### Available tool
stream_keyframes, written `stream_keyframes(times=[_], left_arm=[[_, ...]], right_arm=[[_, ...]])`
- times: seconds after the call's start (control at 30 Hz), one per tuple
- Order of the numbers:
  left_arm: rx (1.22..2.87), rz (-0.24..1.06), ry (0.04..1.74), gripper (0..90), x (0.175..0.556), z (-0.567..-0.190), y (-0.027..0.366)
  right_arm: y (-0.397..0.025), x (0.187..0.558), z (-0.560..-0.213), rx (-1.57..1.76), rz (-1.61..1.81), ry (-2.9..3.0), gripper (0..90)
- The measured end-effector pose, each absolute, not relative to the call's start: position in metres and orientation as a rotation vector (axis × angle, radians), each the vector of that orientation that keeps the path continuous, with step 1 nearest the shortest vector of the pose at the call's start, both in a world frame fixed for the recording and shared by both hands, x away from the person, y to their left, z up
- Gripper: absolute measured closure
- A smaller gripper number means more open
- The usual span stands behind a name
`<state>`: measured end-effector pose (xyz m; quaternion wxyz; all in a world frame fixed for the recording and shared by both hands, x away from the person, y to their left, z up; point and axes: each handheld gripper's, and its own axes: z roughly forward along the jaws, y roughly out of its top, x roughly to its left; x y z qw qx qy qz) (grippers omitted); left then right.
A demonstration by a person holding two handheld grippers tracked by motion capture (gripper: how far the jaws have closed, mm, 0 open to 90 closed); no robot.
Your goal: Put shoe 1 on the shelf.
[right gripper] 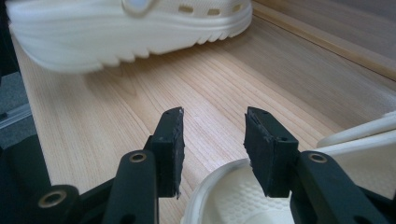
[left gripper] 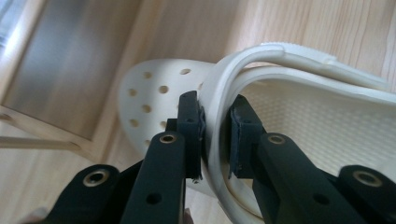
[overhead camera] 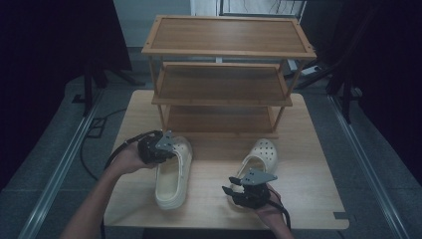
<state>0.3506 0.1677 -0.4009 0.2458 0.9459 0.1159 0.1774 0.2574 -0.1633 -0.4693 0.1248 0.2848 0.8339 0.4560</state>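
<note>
While rack (overhead camera: pixel 226 59) stands behind, clogs (overhead camera: pixel 173 172) seemingly apart.

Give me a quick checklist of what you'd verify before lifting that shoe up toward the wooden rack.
1. Left gripper shut on the left clog: ok, its fingers pinch the clog's side wall.
2. Grip depth: ok, the wall sits well between the pads.
3. Right gripper free: ok, open, its fingers astride the rim of the right clog, not closed on it.
4. Shelves of the rack free of clutter: ok, all three look bare.
5. Path from clog to rack: ok, bare table between them.
6. Whether the clog will hang level once lifted: cannot tell.
</note>
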Motion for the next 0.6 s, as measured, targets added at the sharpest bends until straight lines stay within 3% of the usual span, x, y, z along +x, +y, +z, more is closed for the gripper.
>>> stream_keyframes(times=[0.27, 0.6], left_arm=[[2.566, 0.576, 0.314, 78.1, 0.360, -0.382, 0.158], [2.575, 0.602, 0.273, 78.2, 0.376, -0.374, 0.137]], right_arm=[[-0.165, 0.257, -0.467, 0.828, 1.340, 2.424, 57.9], [-0.166, 0.256, -0.466, 0.830, 1.350, 2.422, 58.6]])
